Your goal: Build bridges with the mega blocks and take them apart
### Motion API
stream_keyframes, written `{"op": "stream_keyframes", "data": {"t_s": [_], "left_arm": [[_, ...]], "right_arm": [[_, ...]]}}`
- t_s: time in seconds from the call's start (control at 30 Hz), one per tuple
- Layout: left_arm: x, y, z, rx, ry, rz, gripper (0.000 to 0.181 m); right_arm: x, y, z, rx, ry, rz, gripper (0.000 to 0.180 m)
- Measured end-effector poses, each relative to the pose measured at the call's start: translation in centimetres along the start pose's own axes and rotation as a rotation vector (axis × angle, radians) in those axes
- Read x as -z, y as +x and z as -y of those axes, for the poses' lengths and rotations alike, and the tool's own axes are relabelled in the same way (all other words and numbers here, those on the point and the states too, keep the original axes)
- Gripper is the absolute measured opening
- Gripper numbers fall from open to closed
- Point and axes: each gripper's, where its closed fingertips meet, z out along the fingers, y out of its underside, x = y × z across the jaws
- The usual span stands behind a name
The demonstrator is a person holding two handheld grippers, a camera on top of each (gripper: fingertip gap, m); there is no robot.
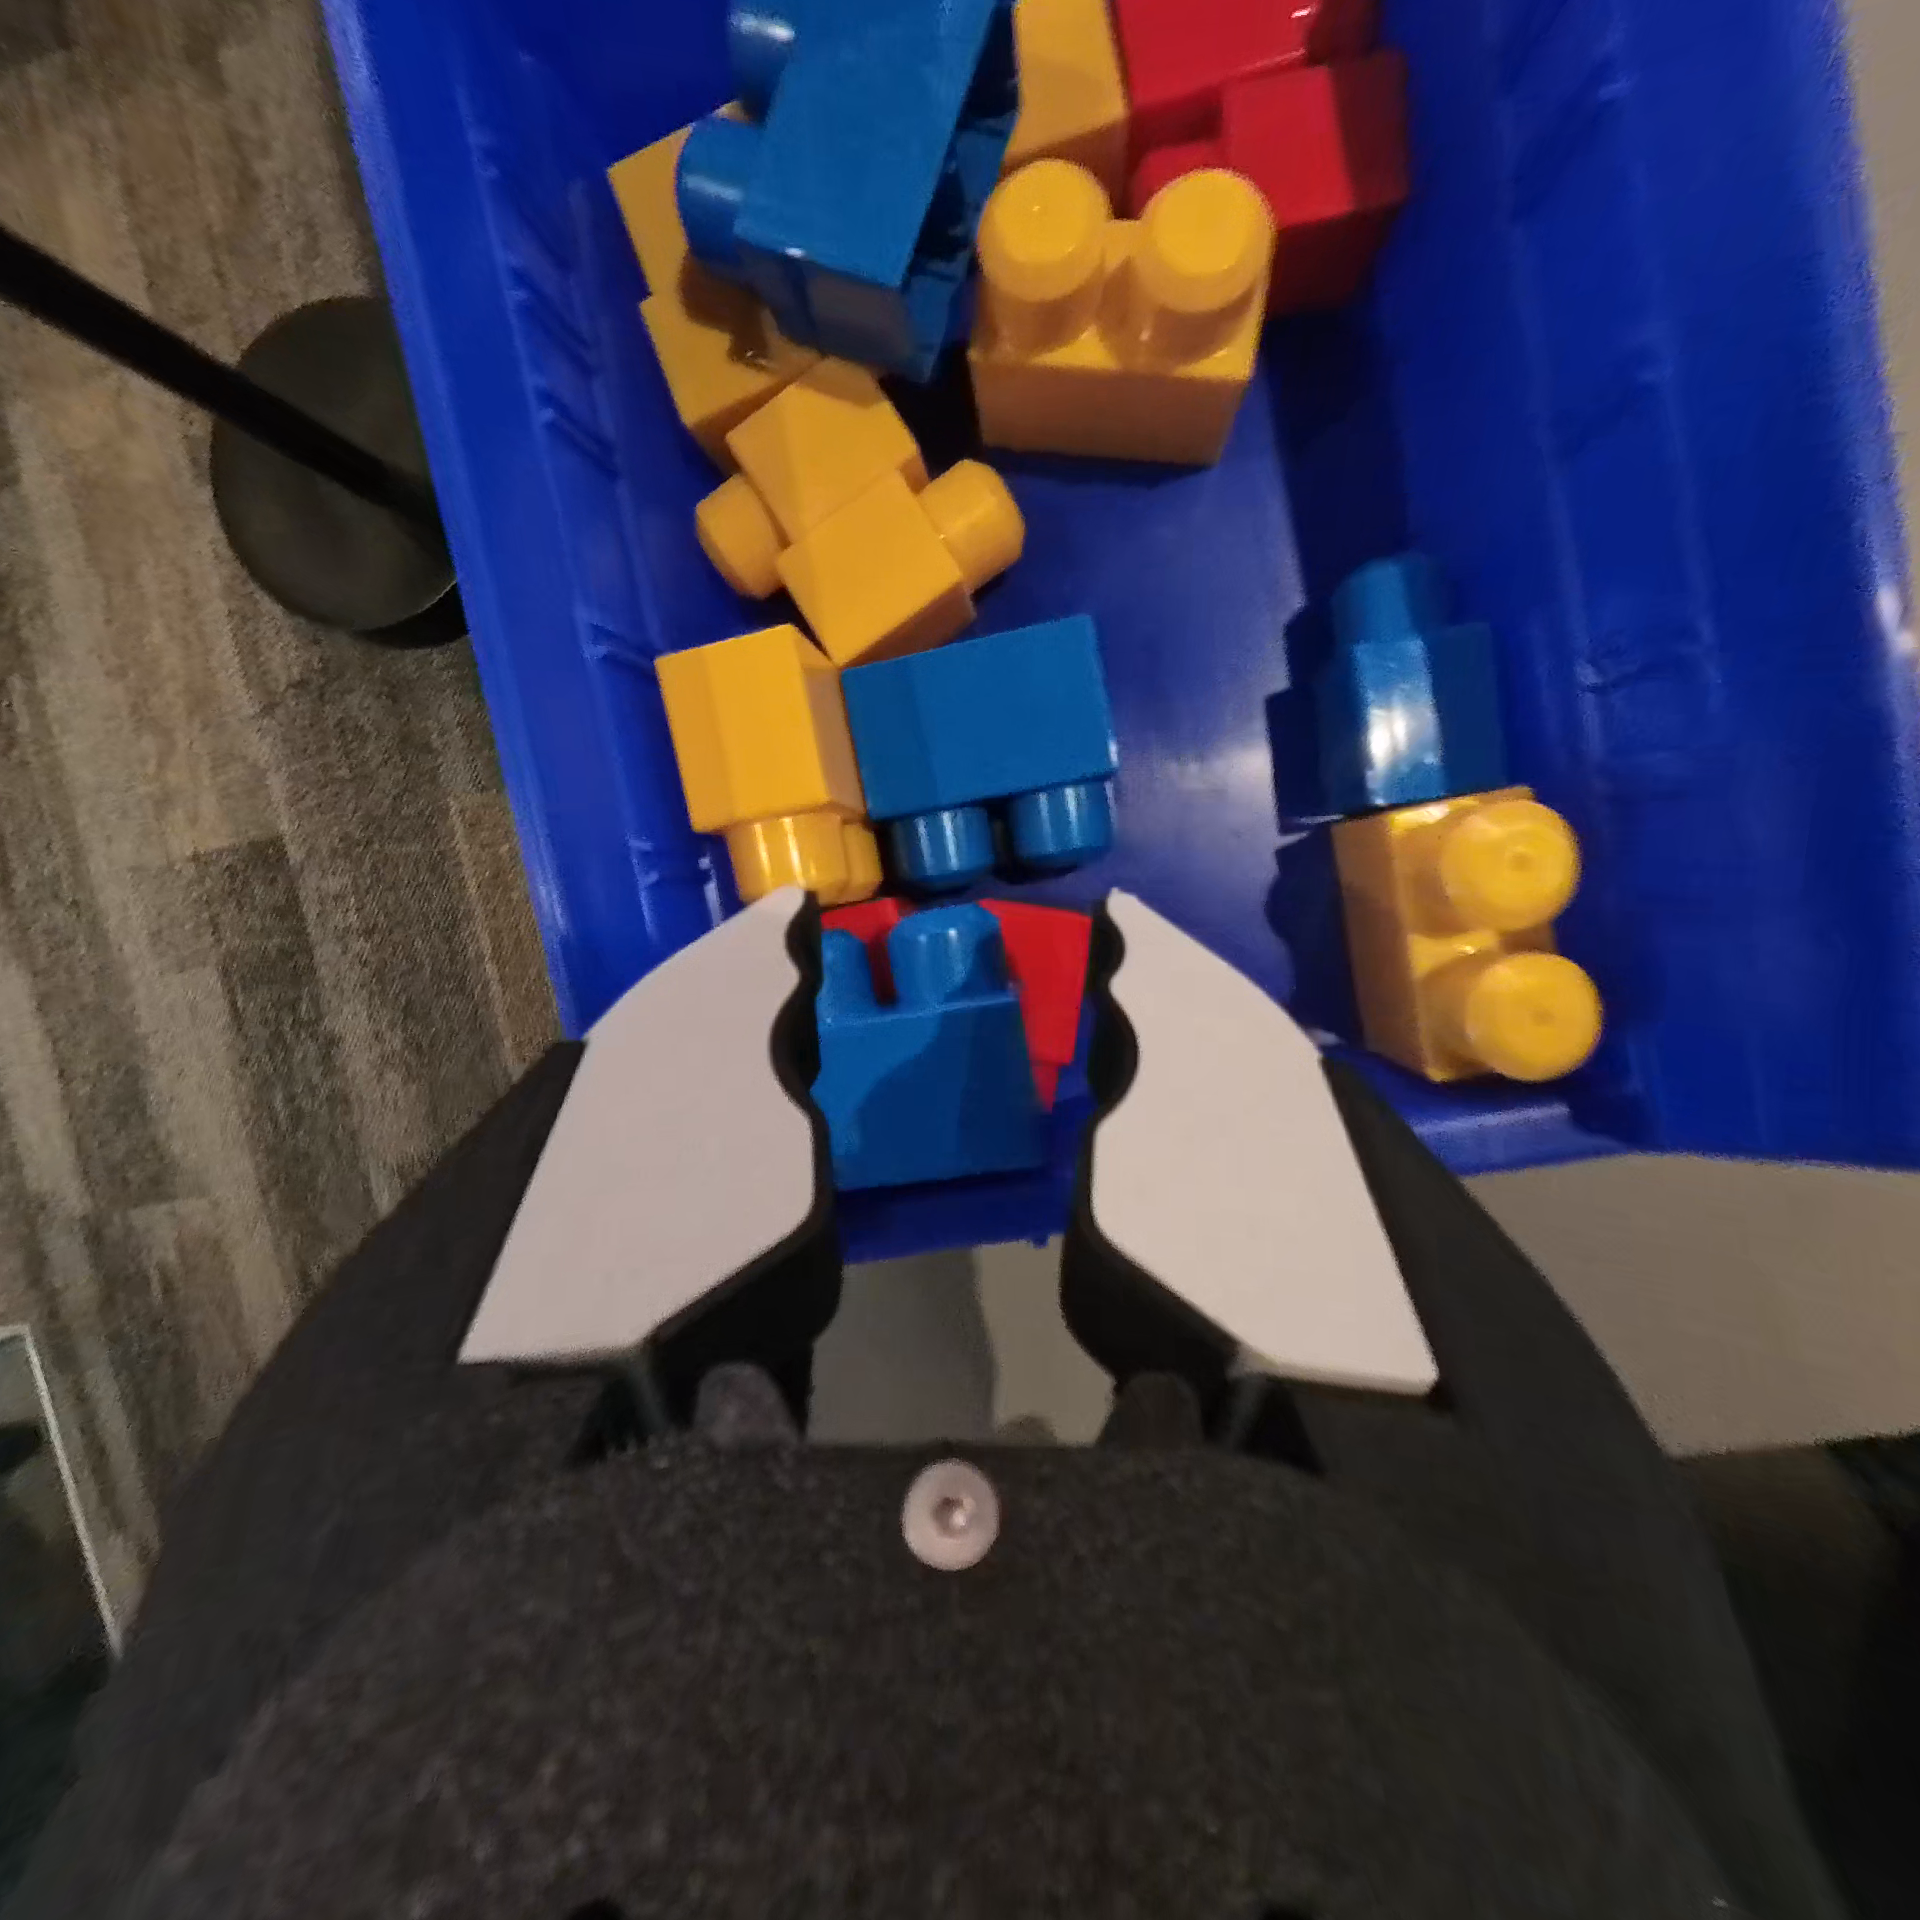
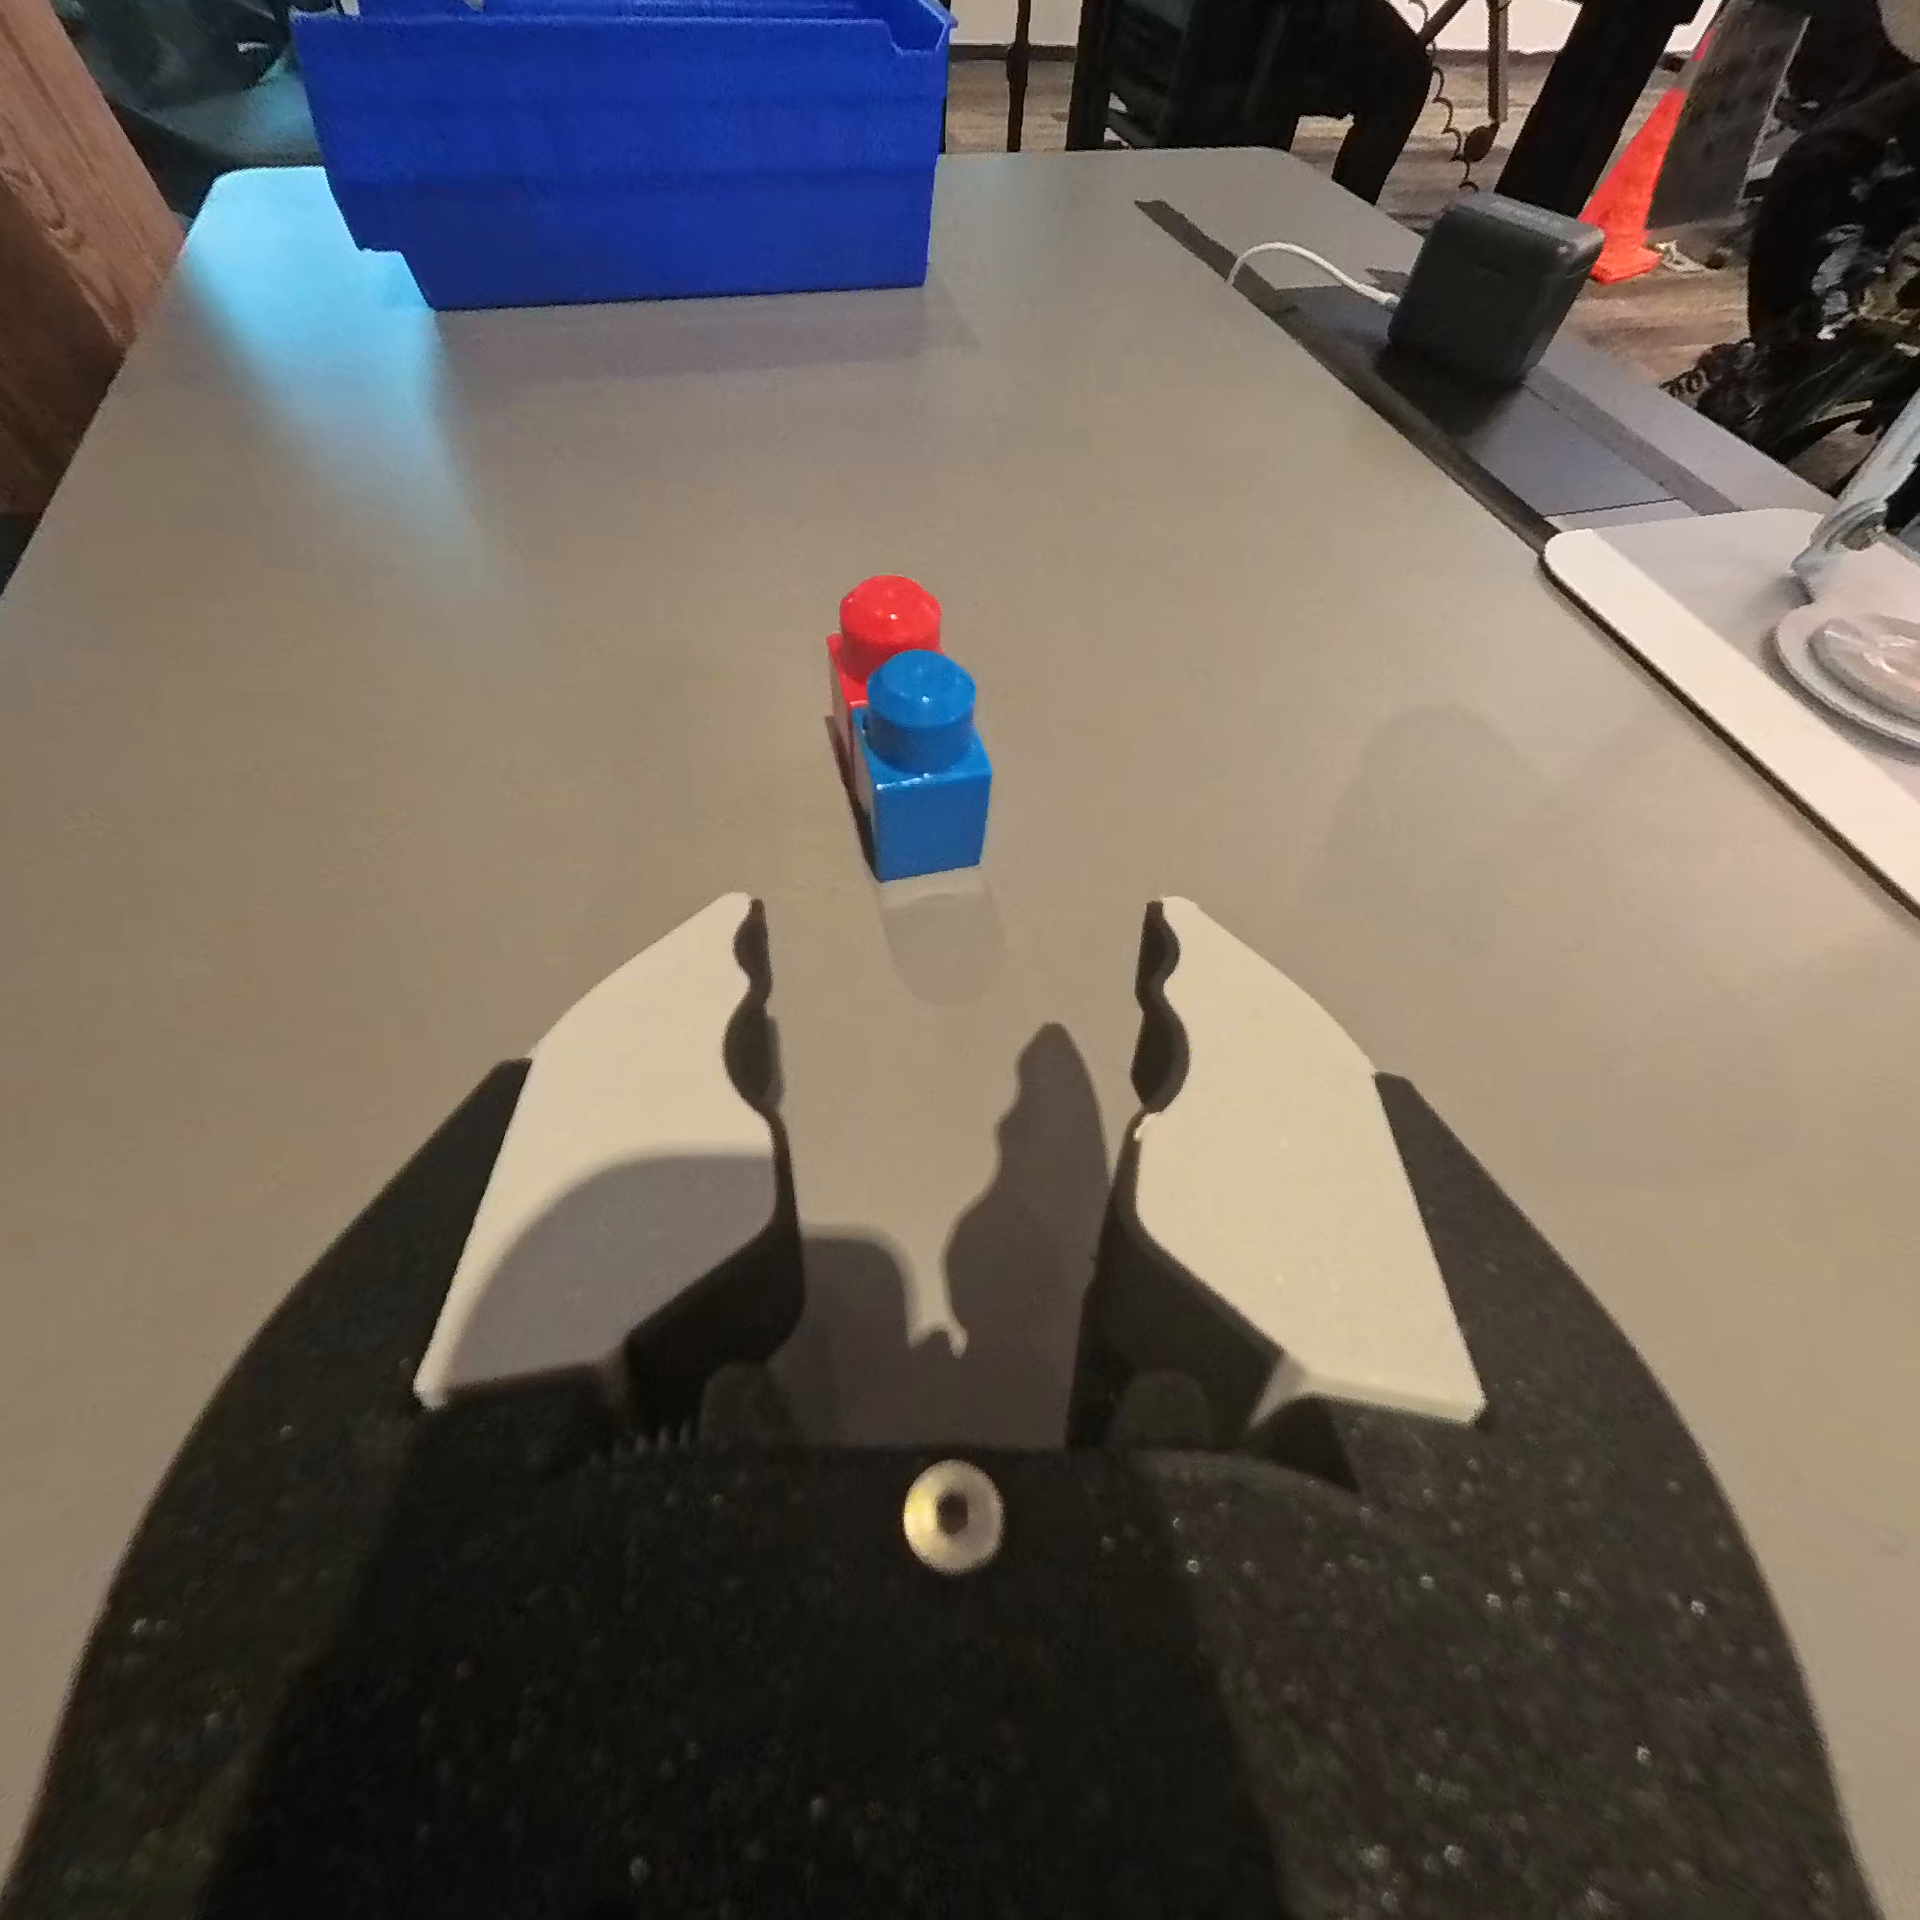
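Left gripper (image 1: 951, 997) jaws perhaps gripping blue block (image 1: 925, 1081) amid crowded bin (image 1: 1621, 520), right gripper (image 2: 951, 997) jaws wide, empty

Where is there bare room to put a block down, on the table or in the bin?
The table is bare between the bin and the two blocks, and on either side of them. Inside the bin, only a strip of floor down the middle is free; its far end is piled with blocks.
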Motion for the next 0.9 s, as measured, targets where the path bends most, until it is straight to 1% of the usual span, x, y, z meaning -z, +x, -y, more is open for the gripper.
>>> {"op": "stream_keyframes", "data": {"t_s": [0.17, 0.3, 0.4, 0.47, 0.6, 0.73, 0.8, 0.9], "left_arm": [[-1.8, -1.5, 0.2, 0.098, 0.004, 0.031, 0.048], [-3.5, -2.5, -0.8, 0.102, -0.074, 0.085, 0.048], [-4.2, -2.9, -1.1, 0.1, -0.116, 0.107, 0.039], [-4.6, -2.8, -1.2, 0.107, -0.168, 0.098, 0.038], [-5.0, -2.9, -0.9, 0.073, -0.231, 0.102, 0.032], [-5.1, -2.4, -0.5, 0.001, -0.293, 0.087, 0.031], [-4.5, -2.0, 0.3, -0.017, -0.295, 0.061, 0.03], [-2.7, -1.8, 1.5, -0.103, -0.342, 0.079, 0.03]], "right_arm": [[0.1, 0.0, 0.1, 0.003, 0.003, -0.003, 0.068], [0.2, 0.0, 0.3, 0.008, 0.006, -0.009, 0.068], [0.2, 0.0, 0.4, 0.003, 0.012, -0.006, 0.067], [0.1, -0.1, 0.3, 0.004, 0.009, 0.0, 0.067], [-0.1, -0.5, 0.5, 0.017, 0.006, 0.011, 0.067], [0.1, -0.7, 1.0, 0.027, 0.02, 0.012, 0.066], [0.2, -0.7, 1.1, 0.027, 0.028, 0.011, 0.065], [0.3, -0.7, 1.4, 0.028, 0.039, 0.011, 0.064]]}}
